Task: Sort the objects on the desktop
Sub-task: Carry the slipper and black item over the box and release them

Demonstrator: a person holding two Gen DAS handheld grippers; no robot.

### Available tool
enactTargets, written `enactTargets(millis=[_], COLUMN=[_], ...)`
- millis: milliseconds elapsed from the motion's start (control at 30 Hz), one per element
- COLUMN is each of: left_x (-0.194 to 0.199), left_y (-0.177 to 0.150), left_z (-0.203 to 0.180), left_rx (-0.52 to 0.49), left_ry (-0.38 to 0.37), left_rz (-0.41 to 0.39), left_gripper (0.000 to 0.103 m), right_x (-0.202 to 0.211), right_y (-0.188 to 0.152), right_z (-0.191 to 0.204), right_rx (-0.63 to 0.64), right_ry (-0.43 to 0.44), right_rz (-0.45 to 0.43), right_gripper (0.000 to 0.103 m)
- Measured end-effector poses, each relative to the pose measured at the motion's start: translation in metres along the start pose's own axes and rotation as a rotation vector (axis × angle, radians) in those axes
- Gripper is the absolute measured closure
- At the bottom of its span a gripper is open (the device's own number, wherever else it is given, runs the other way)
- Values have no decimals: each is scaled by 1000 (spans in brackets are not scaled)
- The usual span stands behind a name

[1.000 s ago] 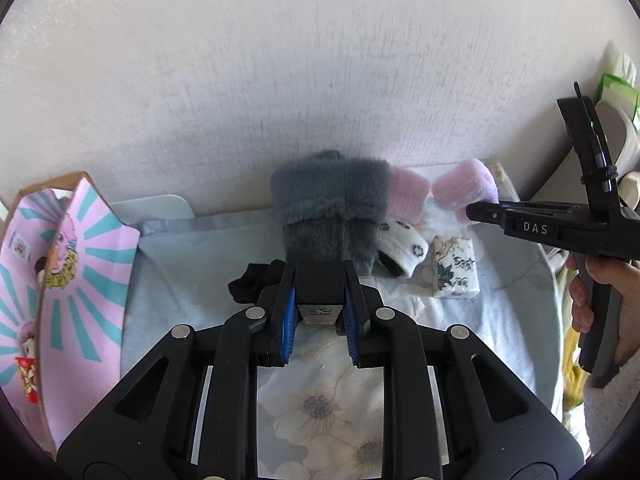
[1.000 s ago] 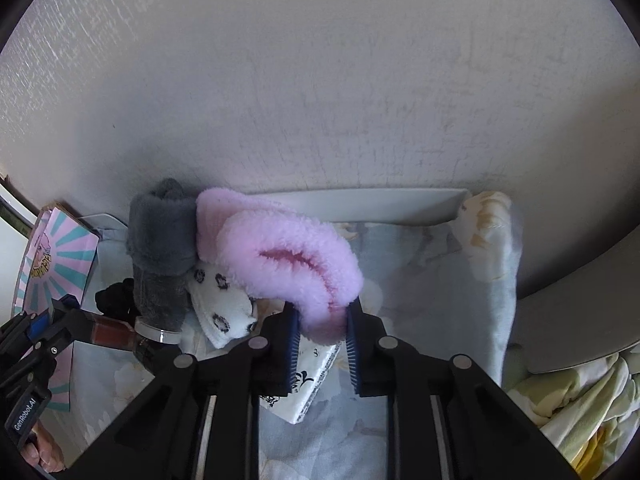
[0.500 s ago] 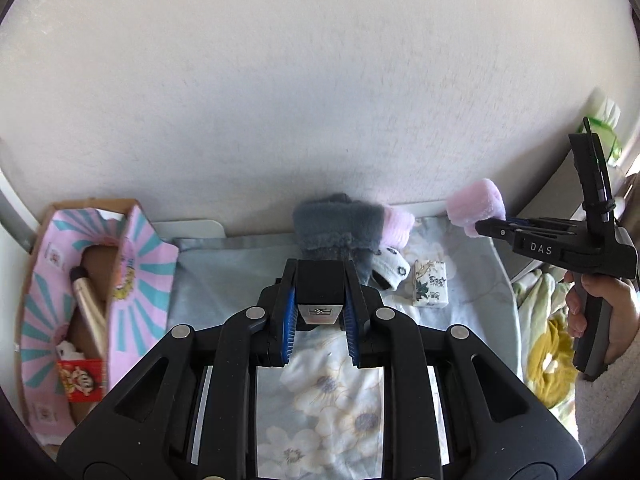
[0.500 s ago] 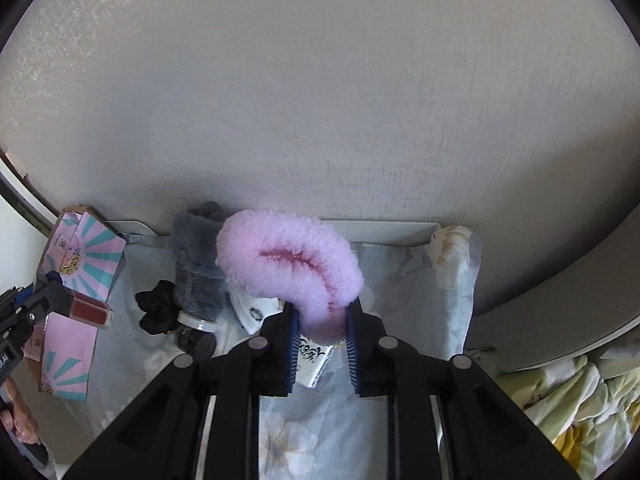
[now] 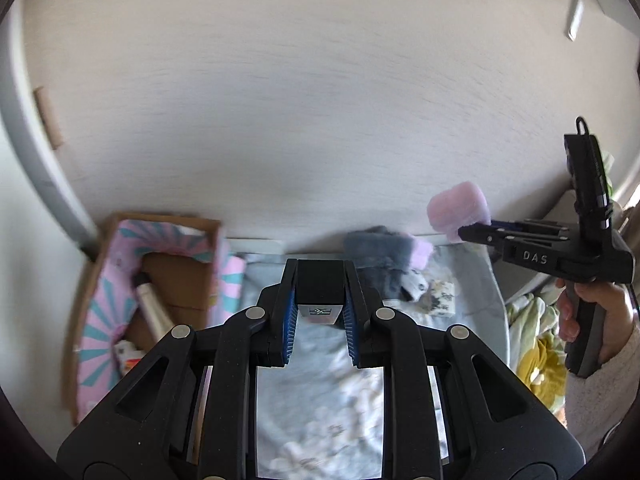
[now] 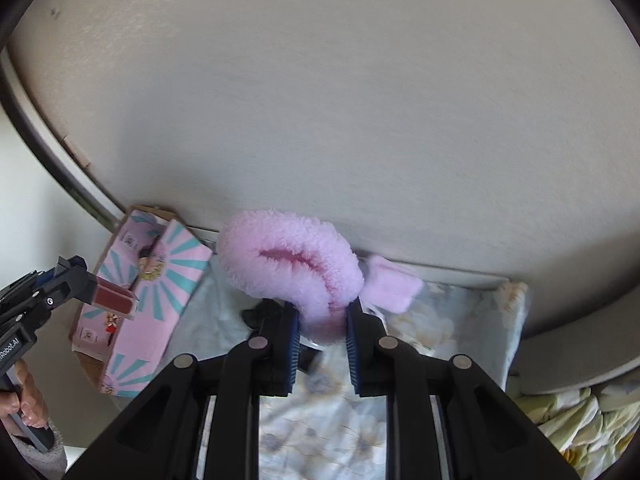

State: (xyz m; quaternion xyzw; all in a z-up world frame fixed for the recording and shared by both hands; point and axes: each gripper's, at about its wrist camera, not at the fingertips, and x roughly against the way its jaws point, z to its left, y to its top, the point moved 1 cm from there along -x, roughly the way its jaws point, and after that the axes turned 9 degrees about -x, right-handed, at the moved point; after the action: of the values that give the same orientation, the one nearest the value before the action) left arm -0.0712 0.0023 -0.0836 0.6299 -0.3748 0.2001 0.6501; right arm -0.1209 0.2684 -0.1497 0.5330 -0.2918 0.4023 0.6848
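My left gripper [image 5: 319,310] is shut on a small dark box with a red-brown side, the lipstick box [image 5: 320,294], held in the air; it also shows in the right wrist view [image 6: 114,294]. My right gripper [image 6: 321,320] is shut on a fluffy pink sock [image 6: 292,260], lifted above the table; it also shows in the left wrist view [image 5: 456,204]. A grey fluffy sock [image 5: 380,248], a second pink sock [image 6: 390,286], a white spotted sock [image 5: 414,290] and a floral tissue pack [image 5: 442,300] lie on the floral cloth [image 5: 320,400].
An open pink-and-teal cardboard box [image 5: 120,300] stands at the left, holding a silver tube [image 5: 154,312] and small items; it also shows in the right wrist view [image 6: 152,300]. A wall runs behind the table. Yellow floral bedding [image 5: 536,356] lies to the right.
Both grippers have risen and pulled back from the table with their loads. The pink sock is higher above the pile. The left gripper's view has swung toward the pink box.
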Motion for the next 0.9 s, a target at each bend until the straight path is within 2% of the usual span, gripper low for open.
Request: enactTargets(millis=[200,400,600,900], left_x=[15,25,21,6], left_y=[-21,-52,-83,-113], left_z=[48,96,128,149], left_rx=[24,98,171,239], left_ry=[92,159,181,201], left_rz=[23,46,85,132], left_gripper=[85,85,85,85], right_x=[-7,-28,-57,-110], right_y=[13,14,6,-16], right_z=[70,140,199,266], right_rx=[120,228,334,472], right_ry=[56,127,172,184], right_rz=[3,38,100,218], right_gripper=[84,84,84,84])
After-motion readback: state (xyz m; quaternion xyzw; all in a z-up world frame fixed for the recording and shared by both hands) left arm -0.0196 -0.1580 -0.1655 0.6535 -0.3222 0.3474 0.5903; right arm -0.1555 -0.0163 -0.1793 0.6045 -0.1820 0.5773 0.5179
